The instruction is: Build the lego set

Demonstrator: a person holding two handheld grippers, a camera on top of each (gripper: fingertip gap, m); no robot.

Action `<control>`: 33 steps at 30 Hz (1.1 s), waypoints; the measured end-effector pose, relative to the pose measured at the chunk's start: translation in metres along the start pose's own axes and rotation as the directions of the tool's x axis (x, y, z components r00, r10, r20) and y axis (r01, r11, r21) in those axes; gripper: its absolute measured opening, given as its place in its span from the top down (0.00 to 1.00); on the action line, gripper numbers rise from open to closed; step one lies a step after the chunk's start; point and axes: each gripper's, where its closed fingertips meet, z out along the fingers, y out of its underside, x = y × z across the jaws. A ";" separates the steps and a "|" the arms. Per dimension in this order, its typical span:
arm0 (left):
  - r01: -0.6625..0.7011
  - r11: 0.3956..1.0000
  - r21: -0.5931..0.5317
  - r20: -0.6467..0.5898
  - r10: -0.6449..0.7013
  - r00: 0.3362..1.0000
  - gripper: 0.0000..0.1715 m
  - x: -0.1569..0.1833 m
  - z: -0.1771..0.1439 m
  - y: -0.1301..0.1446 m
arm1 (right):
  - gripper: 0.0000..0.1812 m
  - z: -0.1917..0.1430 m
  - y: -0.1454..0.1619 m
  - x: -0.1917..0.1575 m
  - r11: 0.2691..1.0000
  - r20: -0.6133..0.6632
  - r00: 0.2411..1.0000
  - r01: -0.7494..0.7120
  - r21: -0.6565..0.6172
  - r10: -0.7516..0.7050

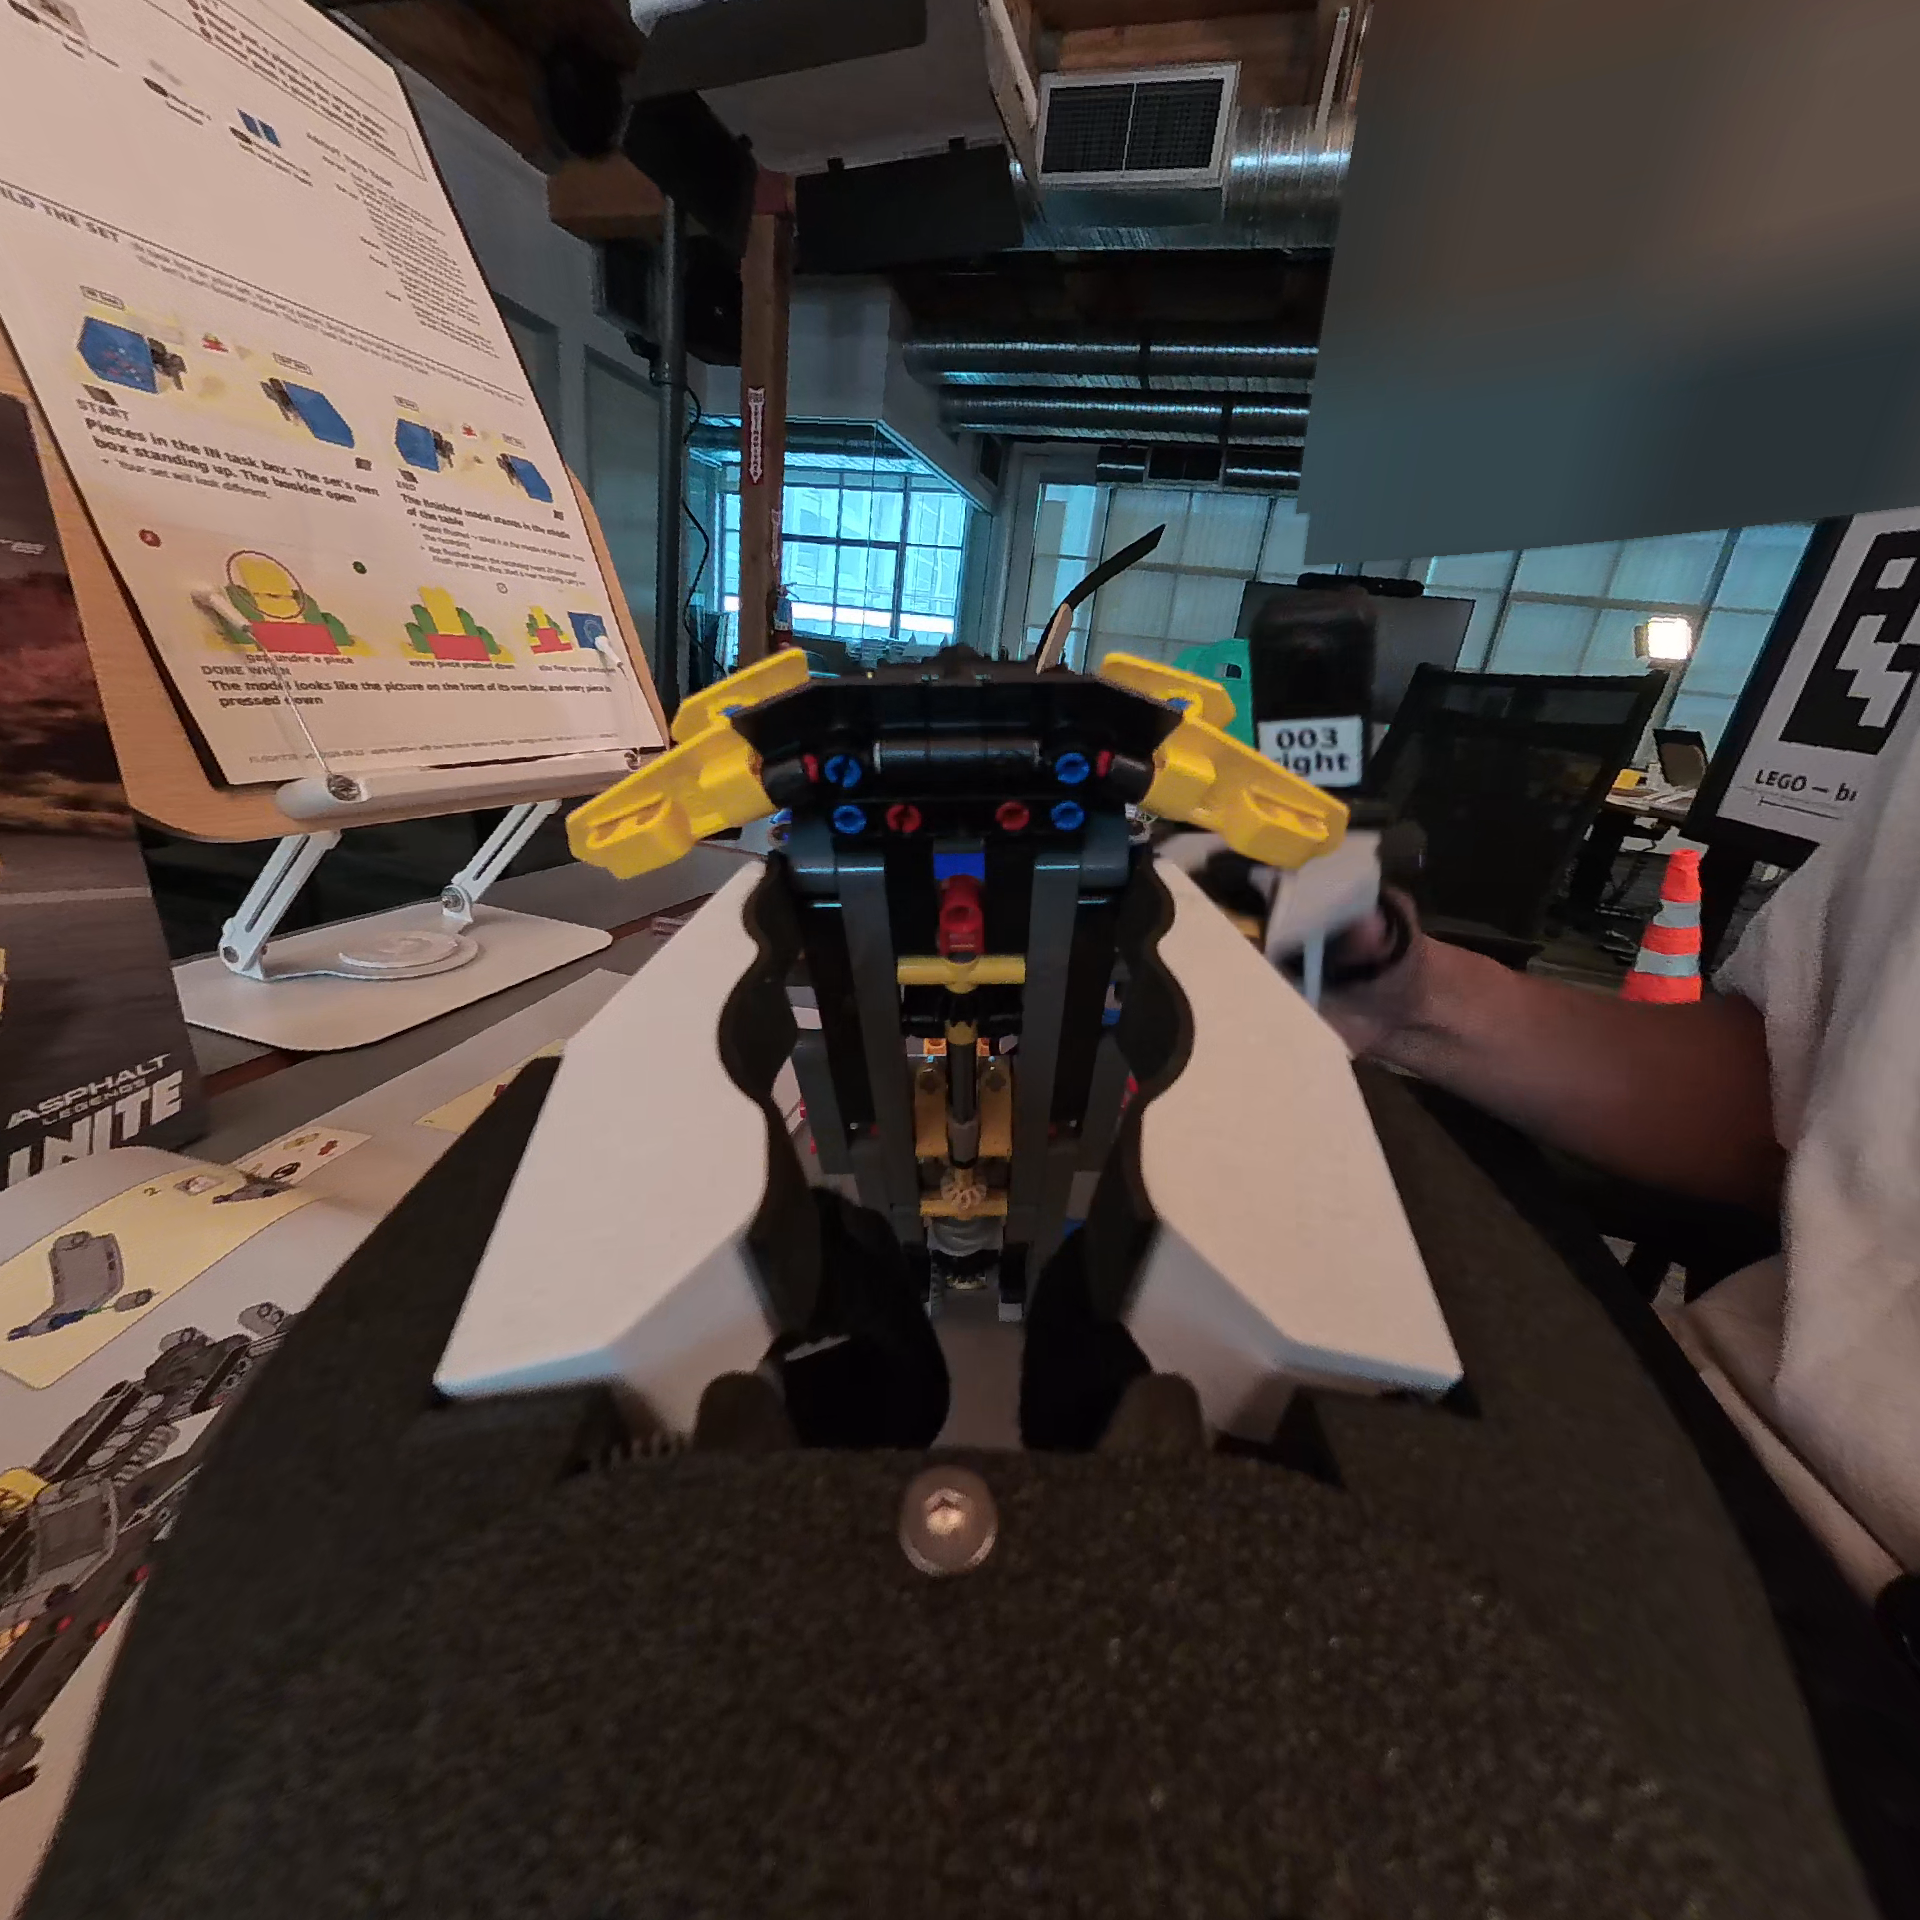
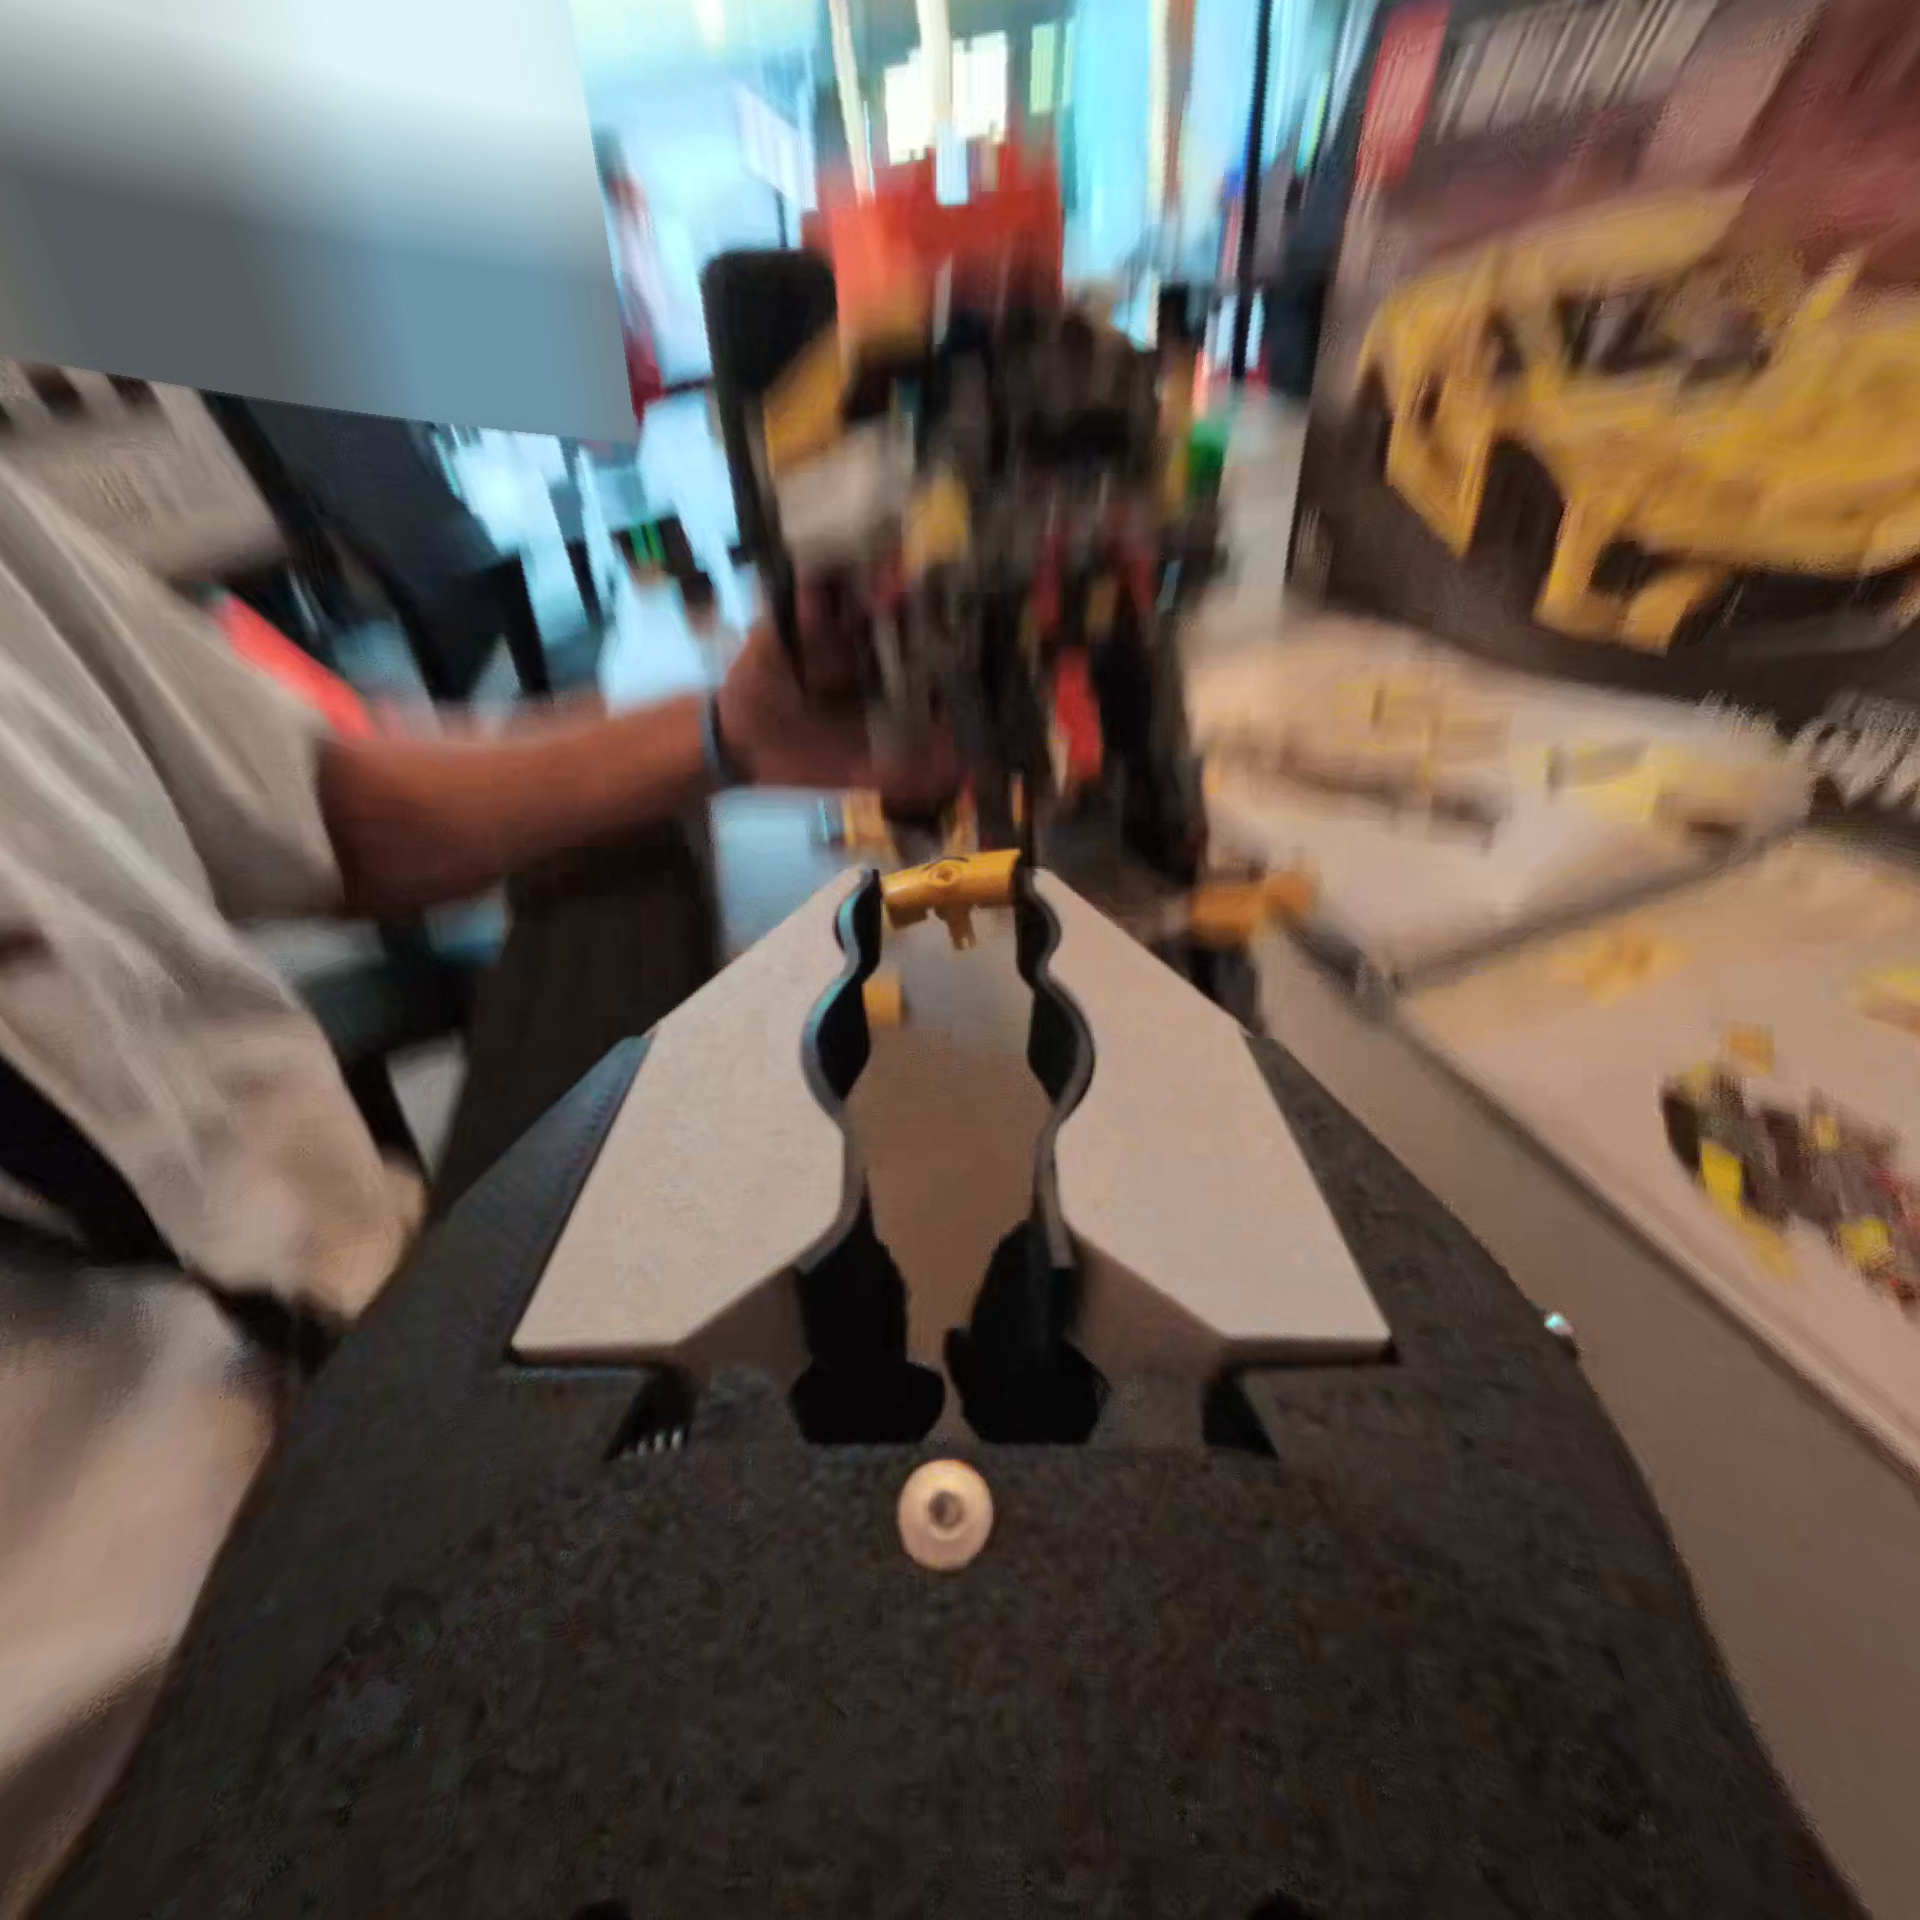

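1. The lego model (image 1: 956,935), black and grey with yellow panels at its far end, stands lengthwise between the left gripper (image 1: 956,883) fingers, clamped.
2. The right gripper (image 2: 948,894) pinches a small yellow piece (image 2: 951,883) at its tips (background heavily blurred).
3. An instruction sheet on a stand (image 1: 312,499) sits at ten o'clock in the left wrist view; an orange cone (image 1: 1668,930) at three.

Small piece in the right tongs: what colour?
Yellow piece, clearest in the right wrist view.
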 end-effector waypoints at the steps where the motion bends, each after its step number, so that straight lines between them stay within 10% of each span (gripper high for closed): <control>1: -0.010 1.000 -0.004 -0.002 0.010 1.000 0.66 0.002 0.001 0.000 | 0.87 -0.003 -0.027 -0.001 0.989 0.029 0.999 -0.034 0.142 0.030; 4: -0.045 0.999 -0.015 -0.009 0.045 0.999 0.66 0.010 0.005 0.002 | 0.87 0.000 -0.079 0.000 0.923 0.149 0.978 -0.190 0.335 0.147; 9: -0.116 0.993 -0.031 -0.015 0.116 0.993 0.66 0.023 0.012 0.004 | 0.87 0.031 -0.117 -0.001 0.881 0.328 0.904 -0.374 0.291 0.275; 33: -0.091 0.995 -0.042 -0.020 0.090 0.996 0.66 0.024 0.012 0.003 | 0.87 0.065 -0.098 -0.001 0.865 0.343 0.869 -0.446 0.231 0.356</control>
